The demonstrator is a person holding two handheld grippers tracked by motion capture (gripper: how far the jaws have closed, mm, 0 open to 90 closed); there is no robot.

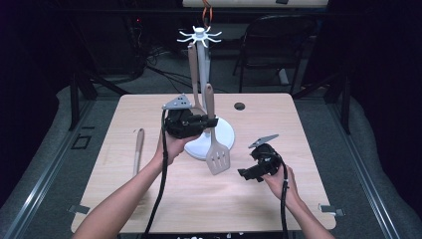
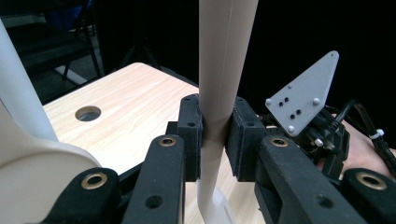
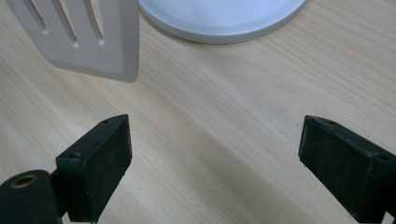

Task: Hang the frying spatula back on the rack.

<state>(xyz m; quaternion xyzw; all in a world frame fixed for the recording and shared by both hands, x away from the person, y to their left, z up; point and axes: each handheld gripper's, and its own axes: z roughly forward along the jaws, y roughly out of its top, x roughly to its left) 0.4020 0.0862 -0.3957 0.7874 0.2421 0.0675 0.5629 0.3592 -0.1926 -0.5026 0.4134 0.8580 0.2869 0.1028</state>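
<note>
— Fingers on the left gripper?
— Clamped on the slotted spatula handle, blade hanging above the desk beside the white rack.
— Right gripper?
— Spread wide, empty, low over the desk.

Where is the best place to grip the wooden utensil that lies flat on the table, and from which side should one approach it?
Probably the middle of the wooden utensil, from straight above. It lies flat on the table, its long handle running toward and away from the person, so fingers set across its narrow width should close on both long edges. The left gripper is nearer, but holds the slotted spatula.
</note>
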